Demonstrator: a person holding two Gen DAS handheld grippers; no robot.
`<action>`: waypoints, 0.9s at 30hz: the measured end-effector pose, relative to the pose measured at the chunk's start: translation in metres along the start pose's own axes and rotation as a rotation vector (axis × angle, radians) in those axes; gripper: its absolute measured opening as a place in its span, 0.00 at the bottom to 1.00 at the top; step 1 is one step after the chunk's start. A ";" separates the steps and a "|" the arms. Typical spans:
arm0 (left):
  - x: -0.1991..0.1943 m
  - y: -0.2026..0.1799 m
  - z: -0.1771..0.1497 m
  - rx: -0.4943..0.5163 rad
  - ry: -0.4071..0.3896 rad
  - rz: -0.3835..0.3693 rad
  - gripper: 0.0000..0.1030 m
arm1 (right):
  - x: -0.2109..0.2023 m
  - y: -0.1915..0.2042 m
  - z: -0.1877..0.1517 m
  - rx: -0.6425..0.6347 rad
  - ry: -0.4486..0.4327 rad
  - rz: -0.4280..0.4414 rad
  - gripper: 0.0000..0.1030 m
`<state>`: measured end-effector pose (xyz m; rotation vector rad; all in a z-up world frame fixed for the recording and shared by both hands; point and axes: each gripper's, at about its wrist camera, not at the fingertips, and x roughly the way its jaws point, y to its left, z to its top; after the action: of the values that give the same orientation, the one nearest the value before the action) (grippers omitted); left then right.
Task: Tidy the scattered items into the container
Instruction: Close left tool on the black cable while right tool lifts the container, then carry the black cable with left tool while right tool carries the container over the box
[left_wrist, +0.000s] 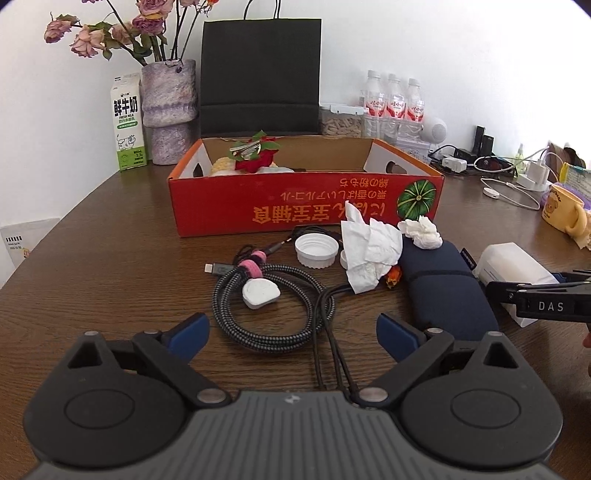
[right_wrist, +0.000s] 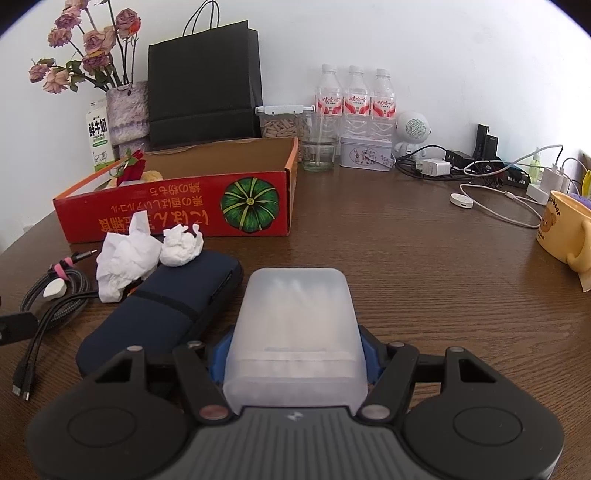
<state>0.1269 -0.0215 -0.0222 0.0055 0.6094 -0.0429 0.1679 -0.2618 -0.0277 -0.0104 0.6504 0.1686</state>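
A red cardboard box (left_wrist: 295, 206) (right_wrist: 177, 210) stands on the wooden table with a red flower (left_wrist: 255, 151) inside. In front of it lie a coiled braided cable (left_wrist: 266, 310), a white lid (left_wrist: 317, 251), crumpled tissues (left_wrist: 369, 247) (right_wrist: 125, 254) and a navy pouch (left_wrist: 443, 288) (right_wrist: 162, 314). My left gripper (left_wrist: 293, 332) is open just above the cable coil, empty. My right gripper (right_wrist: 293, 354) is shut on a frosted white plastic box (right_wrist: 295, 325) (left_wrist: 513, 269), to the right of the pouch.
Behind the red box stand a milk carton (left_wrist: 127, 125), a vase of dried roses (left_wrist: 168, 110), a black paper bag (left_wrist: 260, 74) and water bottles (right_wrist: 354, 99). A yellow mug (right_wrist: 565, 229), chargers and cables (right_wrist: 491, 195) lie at the right.
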 end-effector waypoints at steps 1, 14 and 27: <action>0.001 -0.002 0.000 0.001 0.009 0.006 0.85 | 0.000 0.000 0.000 0.000 0.002 -0.001 0.63; 0.011 -0.009 -0.004 -0.050 0.102 0.038 0.44 | 0.001 0.002 -0.001 -0.011 0.008 0.002 0.63; 0.004 -0.011 -0.008 -0.044 0.083 -0.006 0.09 | 0.001 0.004 0.000 -0.020 0.008 0.010 0.63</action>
<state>0.1248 -0.0323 -0.0312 -0.0375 0.6929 -0.0349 0.1676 -0.2577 -0.0285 -0.0271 0.6568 0.1843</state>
